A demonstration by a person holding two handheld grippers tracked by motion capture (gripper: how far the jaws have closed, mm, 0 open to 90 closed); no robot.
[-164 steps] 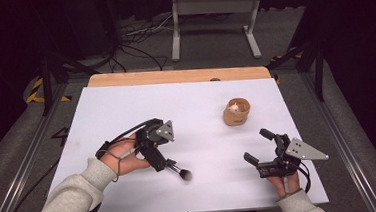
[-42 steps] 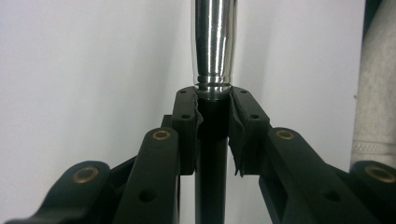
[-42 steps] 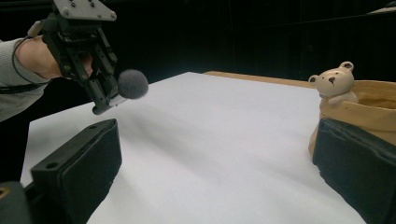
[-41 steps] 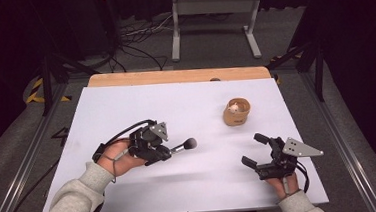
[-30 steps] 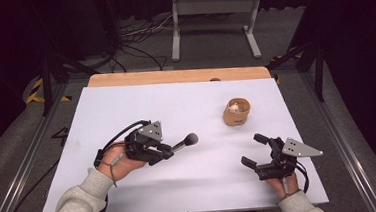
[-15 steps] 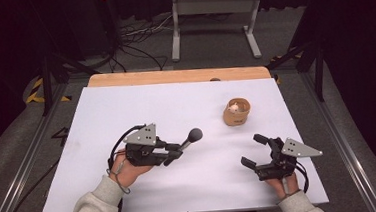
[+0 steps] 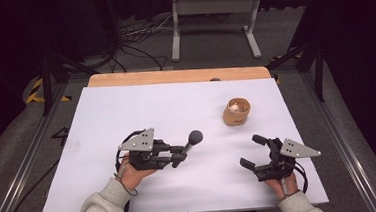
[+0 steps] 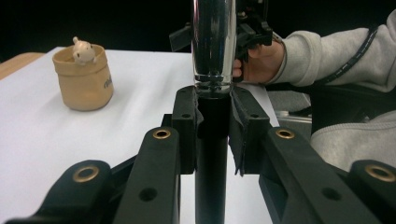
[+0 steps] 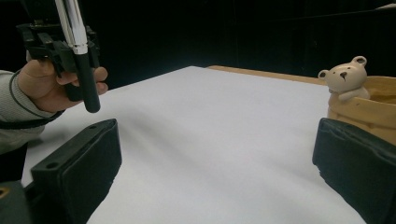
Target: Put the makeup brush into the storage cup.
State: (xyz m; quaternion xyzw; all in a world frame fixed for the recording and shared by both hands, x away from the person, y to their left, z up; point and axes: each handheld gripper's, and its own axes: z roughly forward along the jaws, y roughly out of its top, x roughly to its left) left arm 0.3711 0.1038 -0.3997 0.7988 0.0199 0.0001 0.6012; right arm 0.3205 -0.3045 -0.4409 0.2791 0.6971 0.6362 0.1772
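- left gripper (image 7: 178, 157) is clamping tight on a makeup brush (image 7: 192, 140), holding it just above the white table (image 7: 126, 110), bristle head poking out toward the cup
- right gripper (image 7: 253, 151) is sitting with jaws wide apart, nothing in them
- little tan cup (image 7: 236, 111) with a bear figure (image 9: 344, 77) is standing further back, well apart from the brush

brush (image 8: 213, 42) tip cut off by the top edge, cup (image 9: 369, 112) base hidden — behind the right fingers

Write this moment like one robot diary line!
left gripper: shut on brush | right gripper: open, idle | cup: upright, untouched
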